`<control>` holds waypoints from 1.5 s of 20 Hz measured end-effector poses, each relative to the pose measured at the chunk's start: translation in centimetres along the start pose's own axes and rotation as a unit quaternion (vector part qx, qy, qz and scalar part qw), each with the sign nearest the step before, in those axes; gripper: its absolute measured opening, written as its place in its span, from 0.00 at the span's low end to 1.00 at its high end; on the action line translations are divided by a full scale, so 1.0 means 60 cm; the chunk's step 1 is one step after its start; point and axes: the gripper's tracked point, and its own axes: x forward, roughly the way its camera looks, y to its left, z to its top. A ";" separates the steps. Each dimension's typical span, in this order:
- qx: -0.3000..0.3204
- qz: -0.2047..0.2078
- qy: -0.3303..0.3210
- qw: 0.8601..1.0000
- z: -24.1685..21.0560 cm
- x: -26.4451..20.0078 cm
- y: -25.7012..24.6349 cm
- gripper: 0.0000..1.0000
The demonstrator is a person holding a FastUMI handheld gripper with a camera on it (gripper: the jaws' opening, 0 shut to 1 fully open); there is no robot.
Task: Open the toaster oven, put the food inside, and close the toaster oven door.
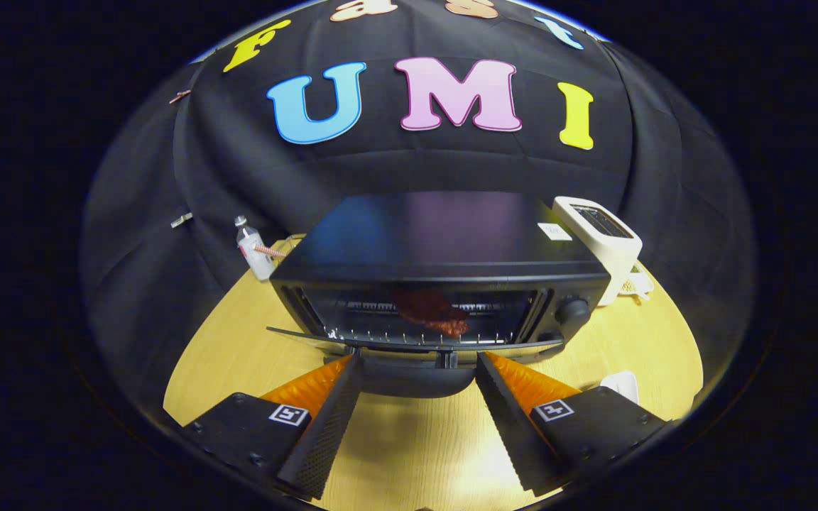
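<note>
On the worktop [238,355] | toaster oven [444,262] door [416,343] lowered | food [432,311] on rack | claw [417,363] spread wide, fingertips flanking door handle [416,375], gripping nothing

Black toaster oven [444,262], reddish-brown food [432,311], white toaster [602,238], pale wood-grain table [409,440].

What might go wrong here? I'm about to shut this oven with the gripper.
The gripper is open, its fingers flanking the door handle of the toaster oven. The food sits near the rack's front edge, so the lowered door might catch it. Fingertips could also slip off the handle.
</note>
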 end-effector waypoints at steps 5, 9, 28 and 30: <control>-0.005 0.003 -0.038 0.999 0.051 -0.011 -0.011 0.99; 0.014 0.007 -0.073 0.997 0.078 -0.064 -0.026 0.99; 0.002 -0.070 -0.243 0.968 0.194 -0.354 -0.199 0.98; 0.014 -0.061 -0.247 0.967 0.212 -0.347 -0.195 0.98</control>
